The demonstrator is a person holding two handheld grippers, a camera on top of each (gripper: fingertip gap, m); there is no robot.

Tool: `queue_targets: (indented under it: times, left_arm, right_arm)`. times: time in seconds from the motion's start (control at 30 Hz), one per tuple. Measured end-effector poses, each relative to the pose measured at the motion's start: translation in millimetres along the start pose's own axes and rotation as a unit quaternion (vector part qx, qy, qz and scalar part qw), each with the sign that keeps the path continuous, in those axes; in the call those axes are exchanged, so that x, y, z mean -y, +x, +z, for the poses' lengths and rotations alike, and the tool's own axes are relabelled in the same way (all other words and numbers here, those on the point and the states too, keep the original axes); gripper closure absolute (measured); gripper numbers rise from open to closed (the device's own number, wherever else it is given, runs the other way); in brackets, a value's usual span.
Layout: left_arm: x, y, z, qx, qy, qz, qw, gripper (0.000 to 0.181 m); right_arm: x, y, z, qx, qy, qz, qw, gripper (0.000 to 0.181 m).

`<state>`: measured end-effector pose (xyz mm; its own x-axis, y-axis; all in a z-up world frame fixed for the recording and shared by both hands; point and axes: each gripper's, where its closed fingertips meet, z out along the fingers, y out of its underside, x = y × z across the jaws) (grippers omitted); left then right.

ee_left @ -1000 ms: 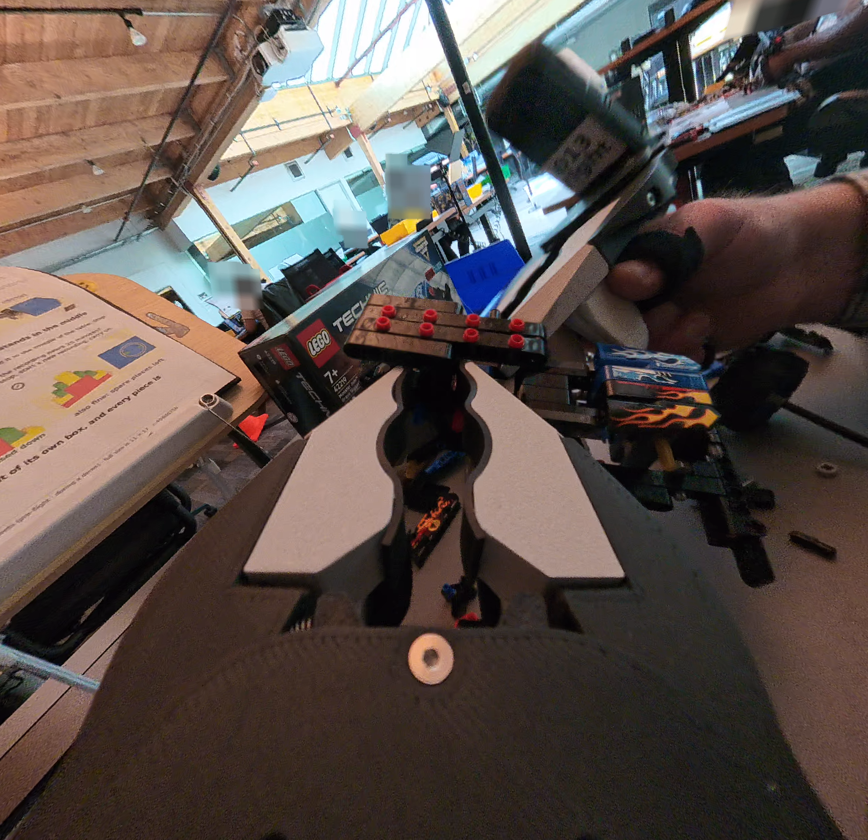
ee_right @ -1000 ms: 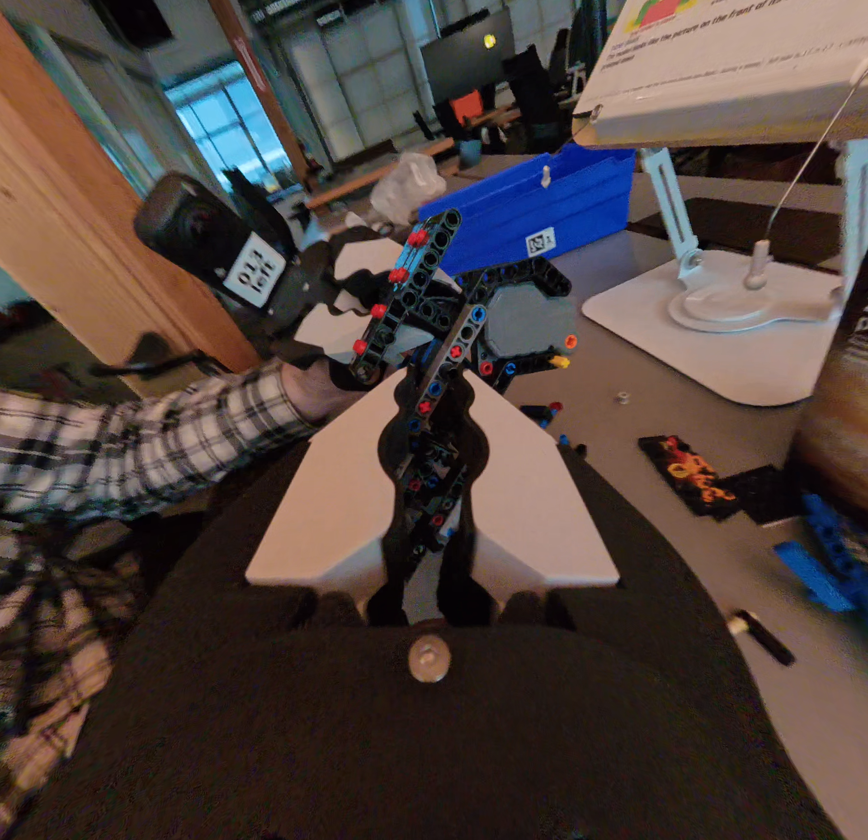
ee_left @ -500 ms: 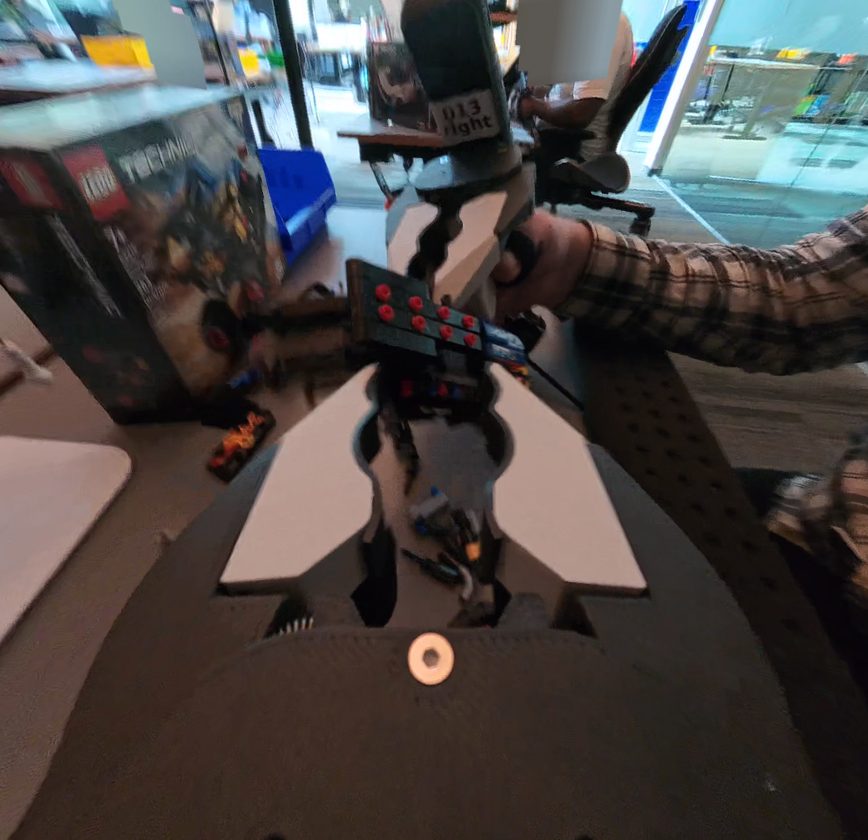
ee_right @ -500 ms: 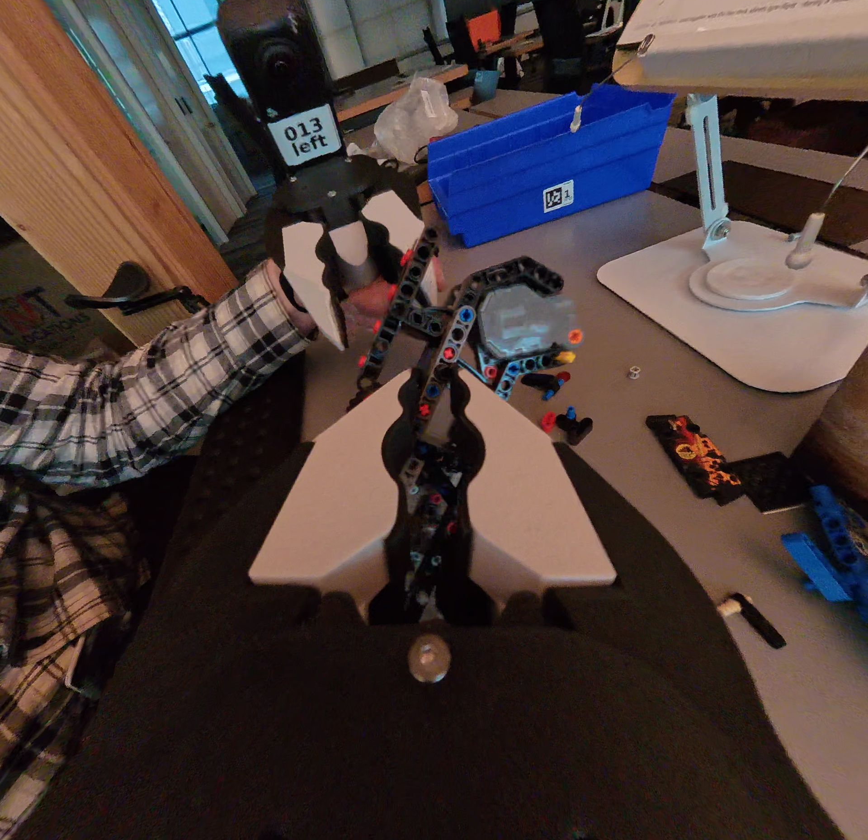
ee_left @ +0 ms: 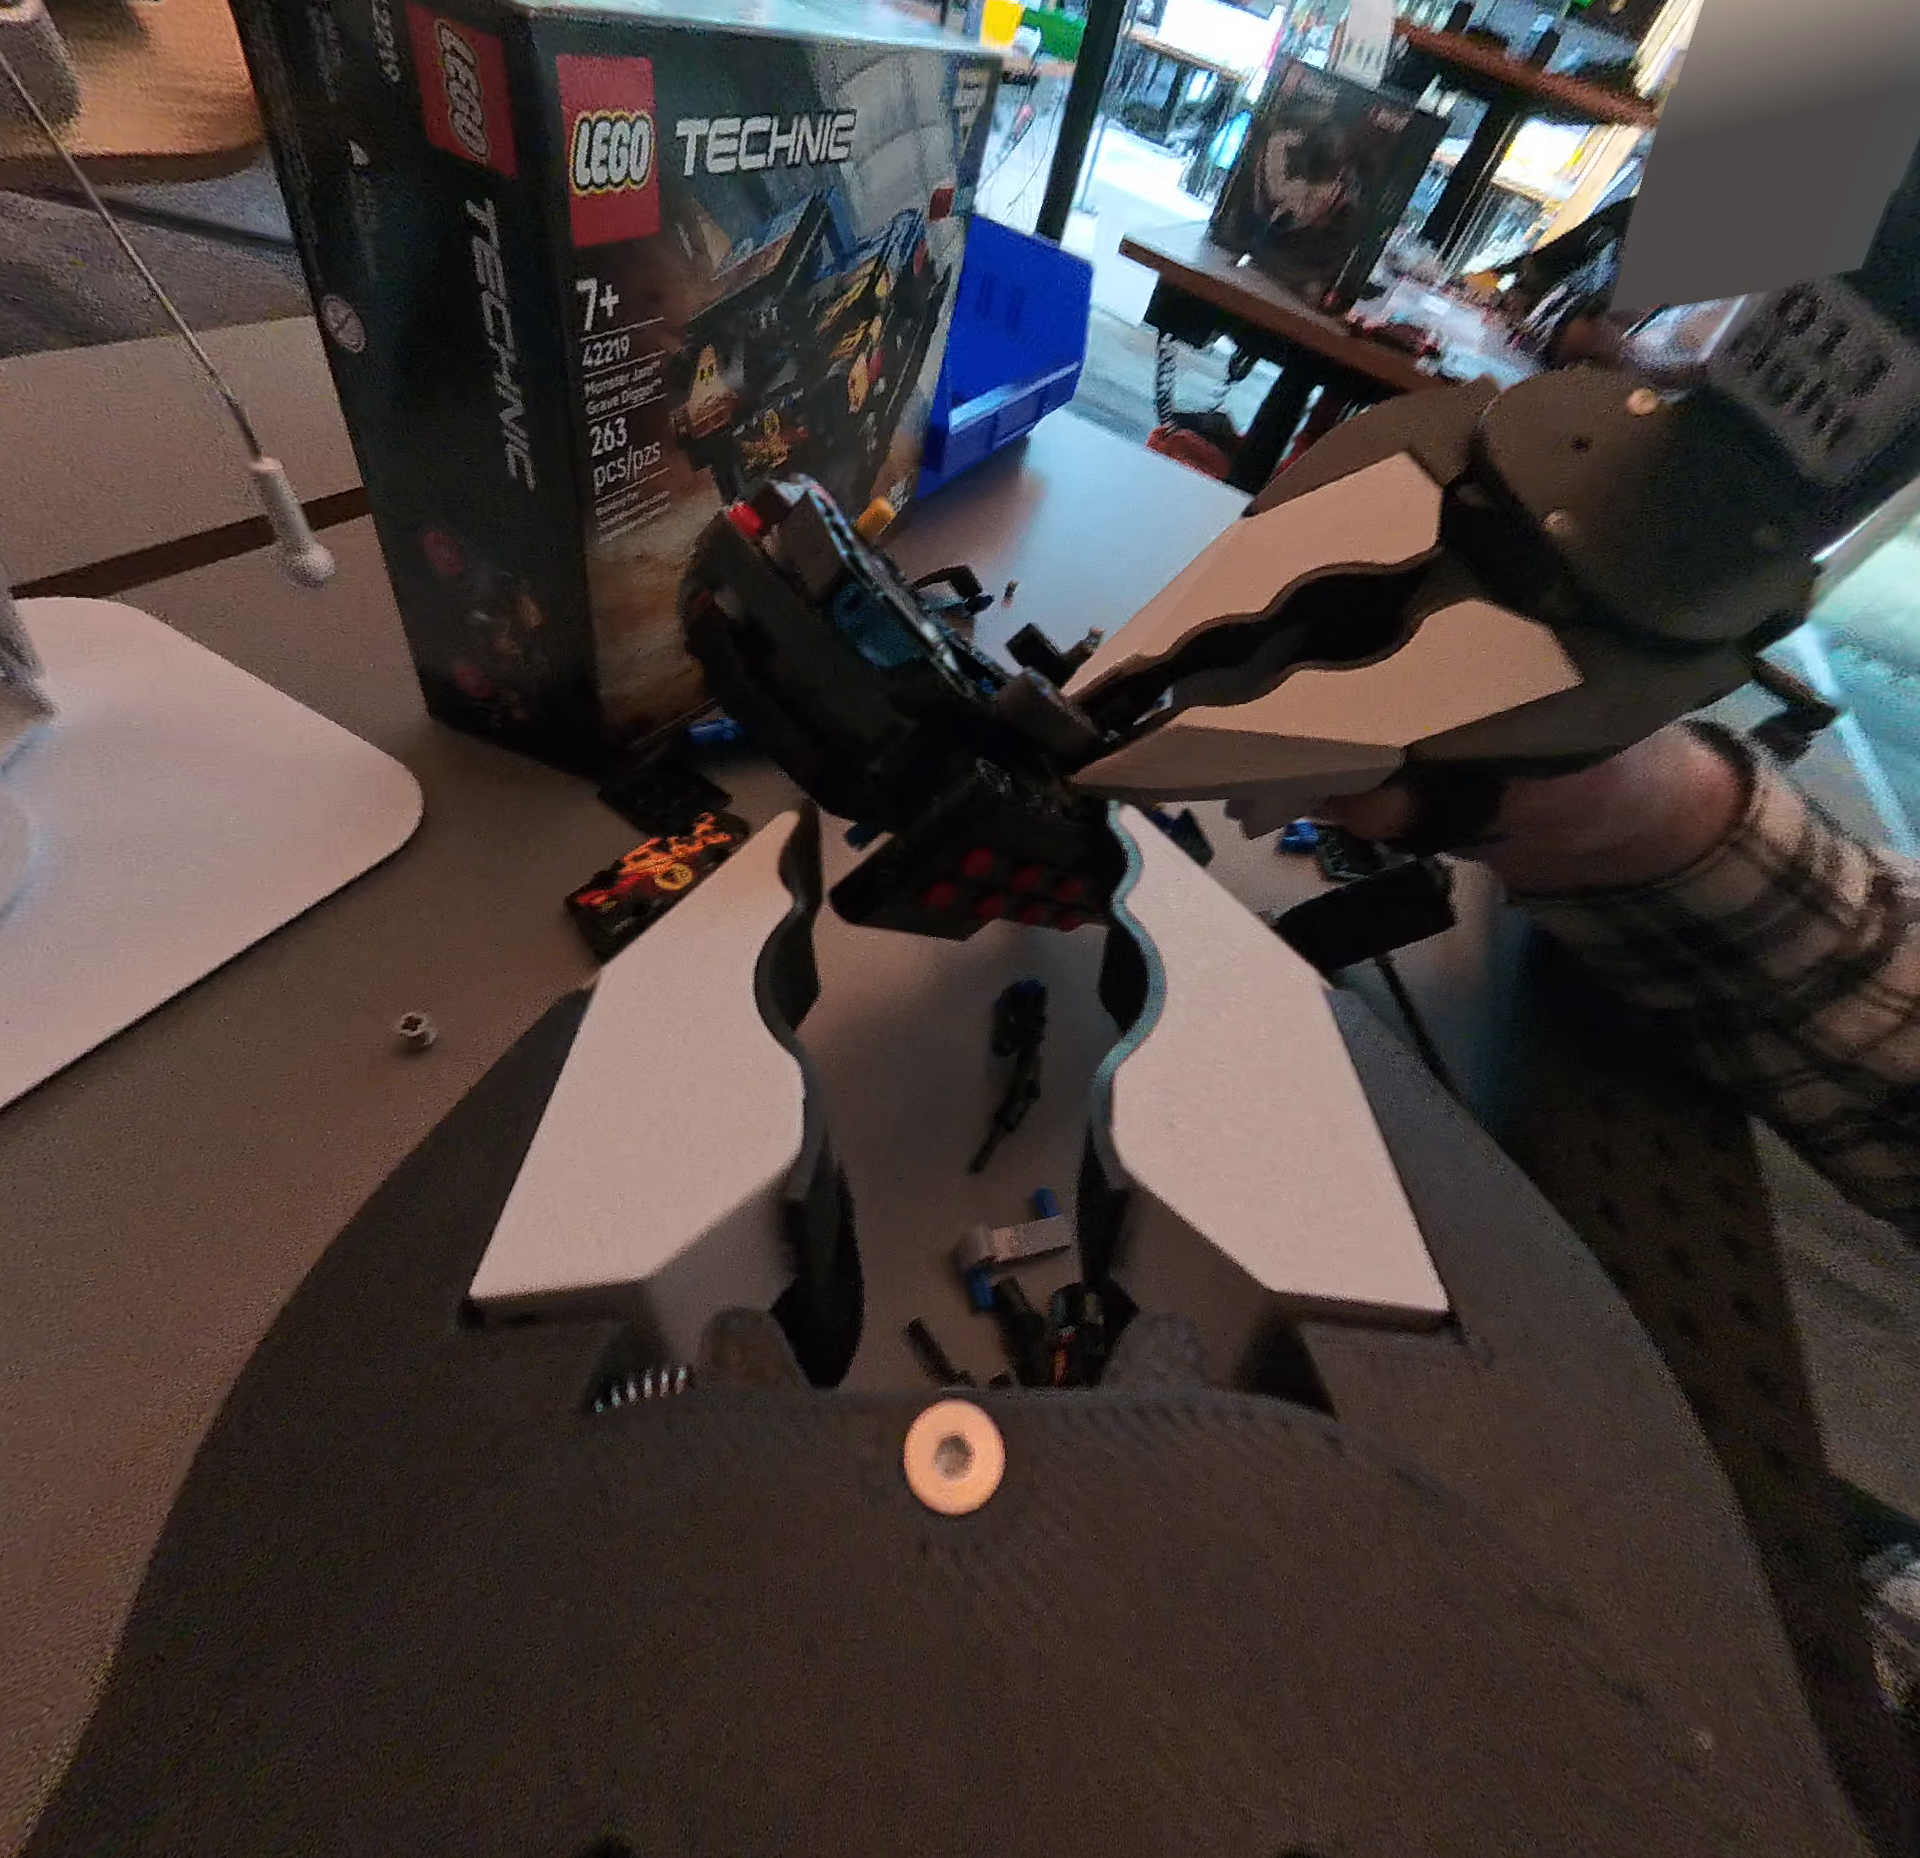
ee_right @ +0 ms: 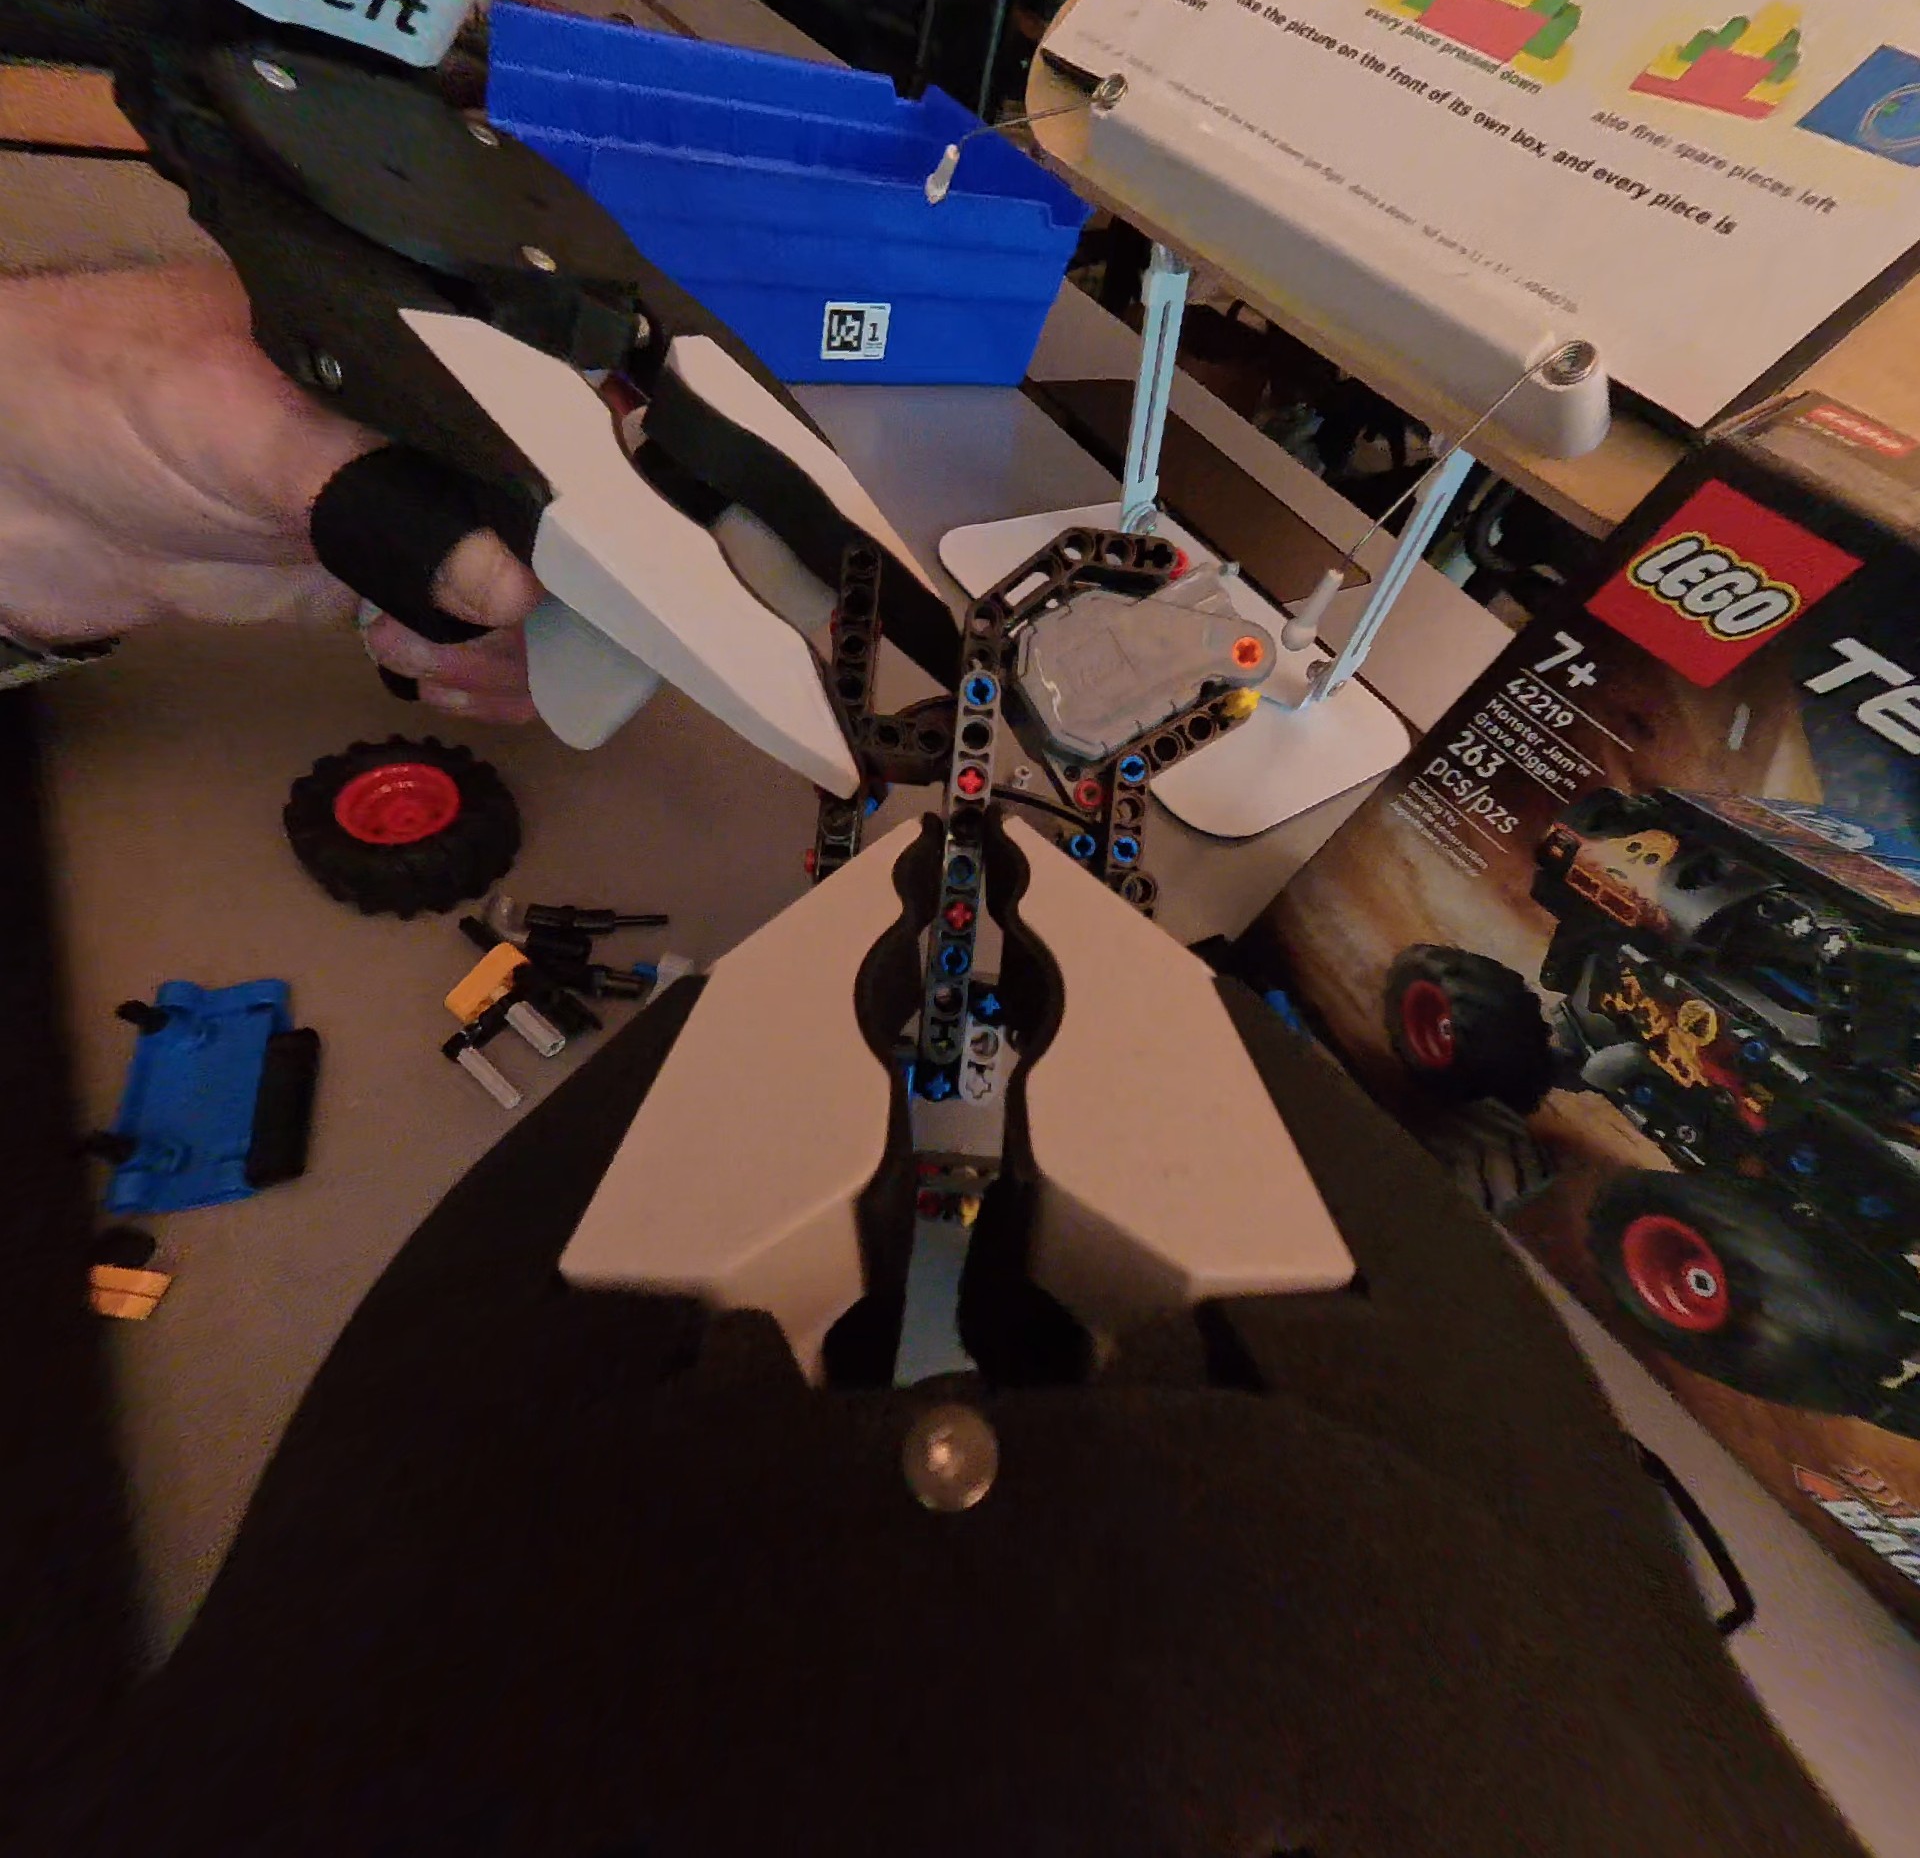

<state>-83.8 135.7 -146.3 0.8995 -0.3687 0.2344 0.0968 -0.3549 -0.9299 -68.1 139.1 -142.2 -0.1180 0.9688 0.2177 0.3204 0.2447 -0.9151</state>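
Right gripper [ee_right: 961, 832] clamped on black beam of brick chassis [ee_right: 1049, 686], held above the table [ee_right: 239, 873]. Left gripper [ee_left: 961, 852] fingers apart, tips flanking the chassis's red-pinned end, contact unclear. Loose wheel [ee_right: 400, 821] lies left of the right gripper; set box [ee_right: 1662, 977] stands to its right.

both wrist views face inward, close, sharing the beam frame [ee_right: 971, 769].

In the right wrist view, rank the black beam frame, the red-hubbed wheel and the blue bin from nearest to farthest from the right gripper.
1. Black beam frame: clamped between the fingers of the right gripper.
2. Red-hubbed wheel: lying on the table, off to the left.
3. Blue bin: at the back of the table, up and left.
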Motion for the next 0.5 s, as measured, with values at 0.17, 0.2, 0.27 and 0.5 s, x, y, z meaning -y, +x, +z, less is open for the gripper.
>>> queue_targets:
  times: [0.17, 0.2, 0.27, 0.5]
  left_arm:
    - [-4.9, -0.3, 4.6, -0.005, -0.003, 0.008, 1.000, 0.134]
    - [-5.8, -0.7, 5.3, -0.003, -0.006, 0.016, 1.000, 0.134]
    - [-6.2, 0.5, 5.7, -0.002, -0.008, 0.030, 1.000, 0.135]
    - [-10.8, 1.0, 7.6, -0.010, -0.017, 0.045, 0.999, 0.135]
  right_arm:
    - [-4.7, 2.2, 0.9, -0.019, -0.019, -0.025, 0.999, 0.176]
    - [-5.7, 2.5, 1.1, -0.026, -0.025, -0.035, 0.999, 0.175]
    - [-4.8, 2.4, 1.8, -0.037, -0.025, -0.048, 0.998, 0.175]
    - [-9.1, 2.7, 5.1, -0.037, -0.035, -0.063, 0.997, 0.176]
